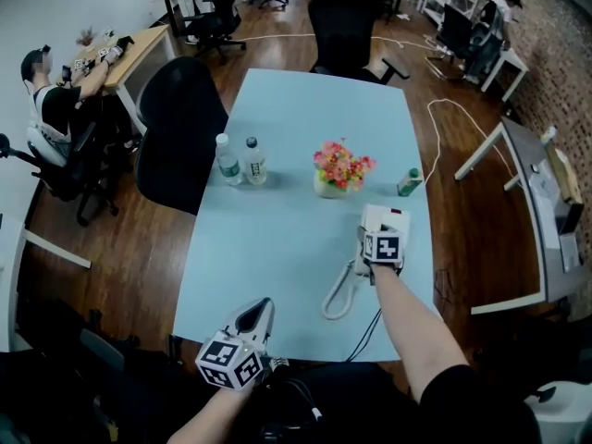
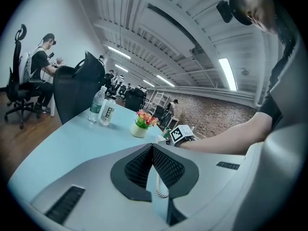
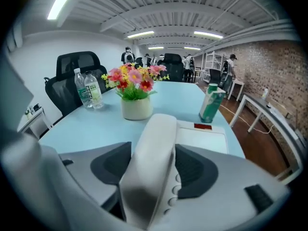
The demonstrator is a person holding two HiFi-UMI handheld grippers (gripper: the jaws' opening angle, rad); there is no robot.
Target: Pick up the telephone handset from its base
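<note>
The white telephone base stands near the right edge of the pale blue table. Its coiled cord loops toward me. In the right gripper view the white handset lies on the base and runs straight between the jaws. My right gripper is open around it: the keypad buttons show in a gap at the right pad. My left gripper hovers at the table's near edge, away from the phone. Its pads meet at the tips, shut on nothing.
A pot of pink and yellow flowers stands just behind the phone, with a green carton to its right. Two water bottles stand at the table's left. Black office chairs flank the table. A black cable runs off the near edge.
</note>
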